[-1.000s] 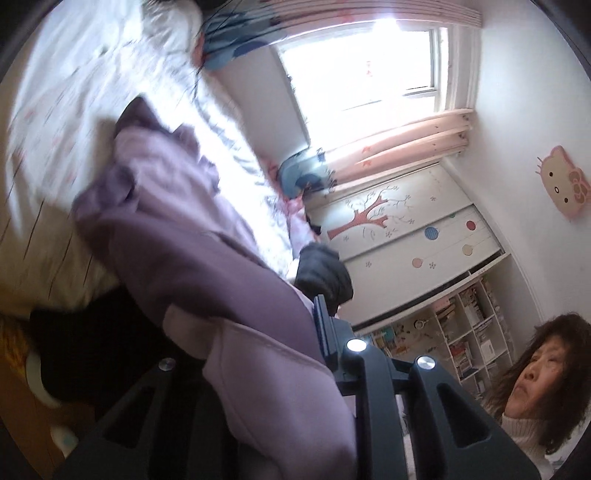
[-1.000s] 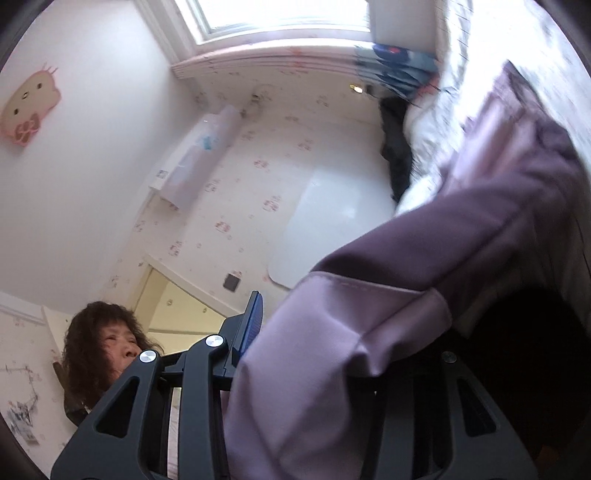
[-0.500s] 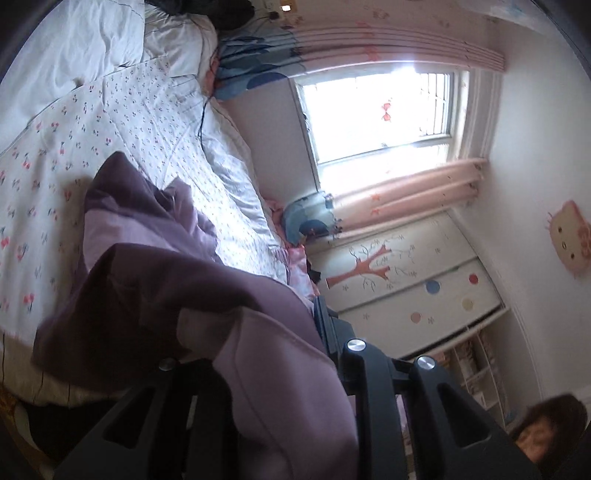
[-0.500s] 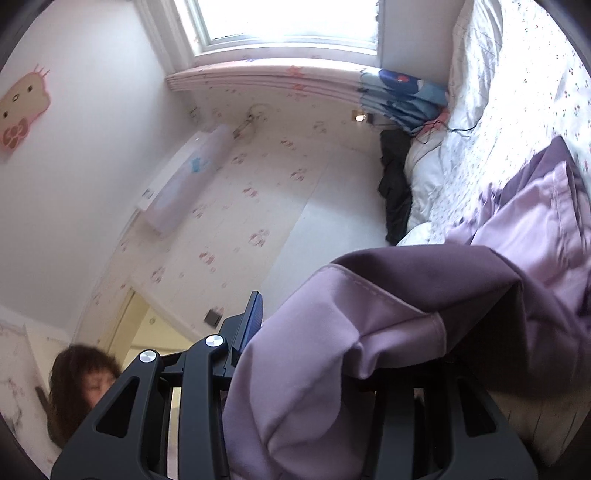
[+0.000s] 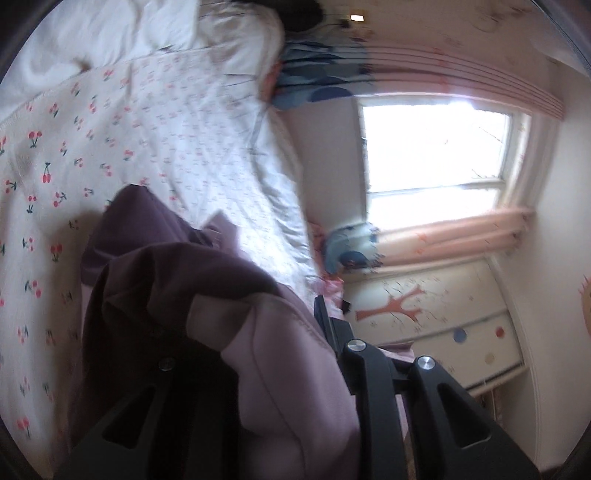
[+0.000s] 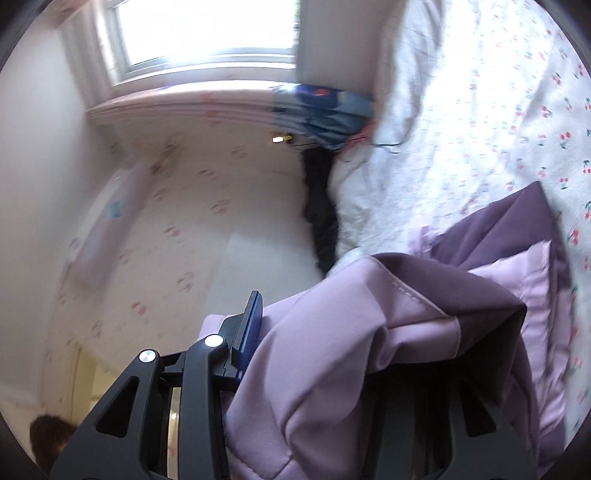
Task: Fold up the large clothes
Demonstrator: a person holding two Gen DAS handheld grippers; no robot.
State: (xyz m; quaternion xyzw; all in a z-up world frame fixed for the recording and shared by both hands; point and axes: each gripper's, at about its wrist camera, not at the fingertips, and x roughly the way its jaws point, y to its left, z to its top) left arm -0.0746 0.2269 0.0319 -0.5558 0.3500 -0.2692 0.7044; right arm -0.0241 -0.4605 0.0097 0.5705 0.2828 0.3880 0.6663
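Fold step underway: left gripper [image 5: 258, 354] and right gripper [image 6: 332, 350] each clamp purple garment [image 5: 177, 273] edge; cherry-print bedspread [image 5: 110, 122] at 11 o'clock. Next: lay edge flat, release.

The purple garment [image 5: 280, 362] is smooth matt cloth with stitched seams; the cherry-print bedspread [image 5: 110, 140] is soft cotton-like cloth; each gripper [image 6: 325, 354] is matt black plastic with shiny metal bolts.

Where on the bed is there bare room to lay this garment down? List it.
Bare: the cherry-print quilt between the purple garment and the white pillows. Crowded: near the bed's edge, where the garment bunches at both grippers' jaws.
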